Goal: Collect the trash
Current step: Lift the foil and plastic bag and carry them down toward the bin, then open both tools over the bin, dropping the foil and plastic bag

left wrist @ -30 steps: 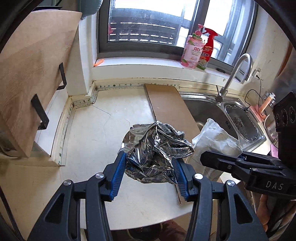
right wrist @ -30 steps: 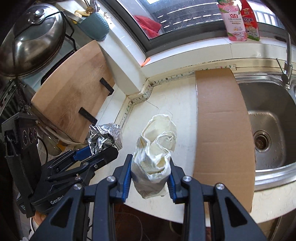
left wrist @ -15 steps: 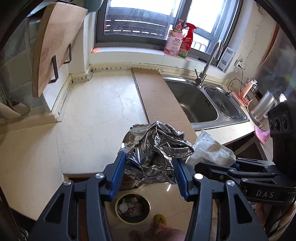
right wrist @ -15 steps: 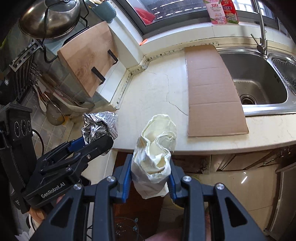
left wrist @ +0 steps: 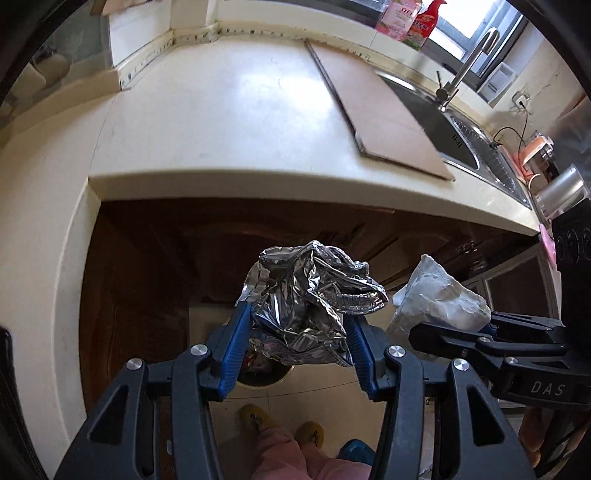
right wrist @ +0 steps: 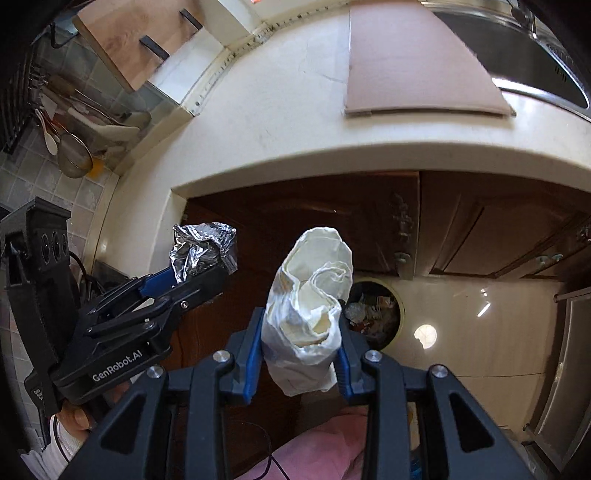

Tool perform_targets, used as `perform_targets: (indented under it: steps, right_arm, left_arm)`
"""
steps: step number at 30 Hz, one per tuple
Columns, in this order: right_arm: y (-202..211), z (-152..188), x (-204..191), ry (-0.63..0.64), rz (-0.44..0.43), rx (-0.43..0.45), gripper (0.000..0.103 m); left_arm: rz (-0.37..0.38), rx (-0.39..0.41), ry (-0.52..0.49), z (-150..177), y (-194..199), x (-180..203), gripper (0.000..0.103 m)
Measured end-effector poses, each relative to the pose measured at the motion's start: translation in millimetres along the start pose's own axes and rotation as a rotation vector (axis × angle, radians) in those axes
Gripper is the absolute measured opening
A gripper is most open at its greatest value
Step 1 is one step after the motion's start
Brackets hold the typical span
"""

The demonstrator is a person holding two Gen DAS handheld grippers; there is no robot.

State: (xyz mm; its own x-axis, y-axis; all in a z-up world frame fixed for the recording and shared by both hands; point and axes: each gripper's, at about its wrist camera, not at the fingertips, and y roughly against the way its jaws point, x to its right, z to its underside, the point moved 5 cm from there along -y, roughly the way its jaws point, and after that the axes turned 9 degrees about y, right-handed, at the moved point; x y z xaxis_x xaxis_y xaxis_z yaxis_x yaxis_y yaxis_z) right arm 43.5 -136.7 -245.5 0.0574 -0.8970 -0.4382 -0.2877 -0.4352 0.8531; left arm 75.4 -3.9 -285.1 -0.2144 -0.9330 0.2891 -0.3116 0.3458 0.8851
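My left gripper (left wrist: 297,334) is shut on a crumpled ball of silver foil (left wrist: 310,301), held in the air in front of the cabinet, above a round trash bin (left wrist: 258,378) on the floor that the foil mostly hides. My right gripper (right wrist: 301,341) is shut on a crumpled white paper bag (right wrist: 308,310), held above the floor just left of the trash bin (right wrist: 376,314), which holds several scraps. The foil (right wrist: 203,249) and left gripper also show in the right wrist view, the white bag (left wrist: 437,297) in the left wrist view.
The cream countertop (left wrist: 229,110) overhangs dark wooden cabinet doors (right wrist: 332,221). A flat cardboard sheet (left wrist: 376,107) lies on it beside the steel sink (left wrist: 450,122). A wooden cutting board (right wrist: 147,33) leans at the back left. The person's slippered feet (left wrist: 280,424) stand below.
Both grippers have tilted down and pulled back from the counter, carrying the foil and the white bag lower, over the floor by the trash bin.
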Motion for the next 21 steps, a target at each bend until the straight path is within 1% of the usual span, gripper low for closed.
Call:
perform_targets:
  steps: [4,7,11,16,21]
  right_arm:
    - [-48,25,26,-0.014,-0.01,-0.064,0.033]
    - [-87,42,42,-0.014,-0.009,-0.103,0.033]
    - [-140,61,62,-0.026,-0.019,-0.15,0.033]
    - [-190,72,75,-0.043,-0.011,-0.18,0.034]
    - [-215,74,80,-0.073,-0.026,-0.184,0.036]
  left_arm:
    - [-0.04,-0.043,0.046,30,-50,-22,0.049]
    - [-0.036,-0.072,0.098,49,-85,-39,0.049]
    - [-0.047,-0.107,0.13,70,-127,-57,0.049]
    - [-0.067,-0.124,0.146,87,-163,-77,0.05]
    - [-0.052,-0.152,0.175,97,-181,-91,0.05]
